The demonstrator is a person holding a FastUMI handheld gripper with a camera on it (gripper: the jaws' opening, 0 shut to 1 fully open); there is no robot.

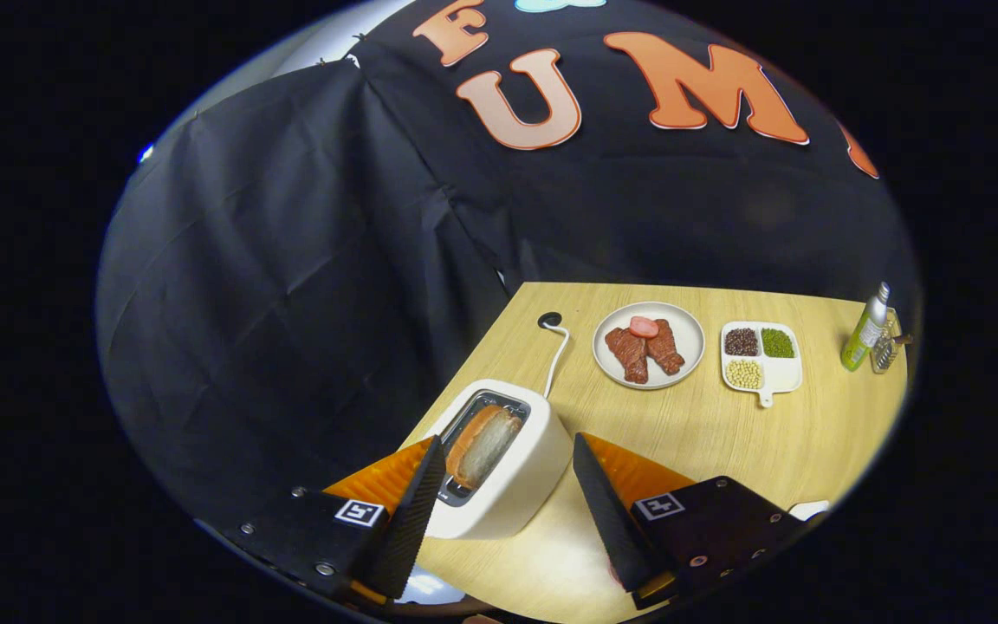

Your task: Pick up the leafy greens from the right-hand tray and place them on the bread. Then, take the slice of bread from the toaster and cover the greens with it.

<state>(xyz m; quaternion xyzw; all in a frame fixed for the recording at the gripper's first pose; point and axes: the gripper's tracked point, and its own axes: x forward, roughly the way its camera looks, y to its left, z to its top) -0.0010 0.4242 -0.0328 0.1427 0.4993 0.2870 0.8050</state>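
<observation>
Gripper view: bread slice (483, 444) upright in toaster (499, 459) slot, long axis toward 11 o'clock, just ahead between tool (508, 498) fingers; tool spread wide, holding nothing, straddling toaster; meat plate (648, 344) at 1 o'clock on surface (724, 442)

The handheld two-finger gripper (508, 451) hangs tilted, its ribbed fingers (417, 511) spread wide apart, tips pointing toward twelve o'clock, gripping nothing.
</observation>
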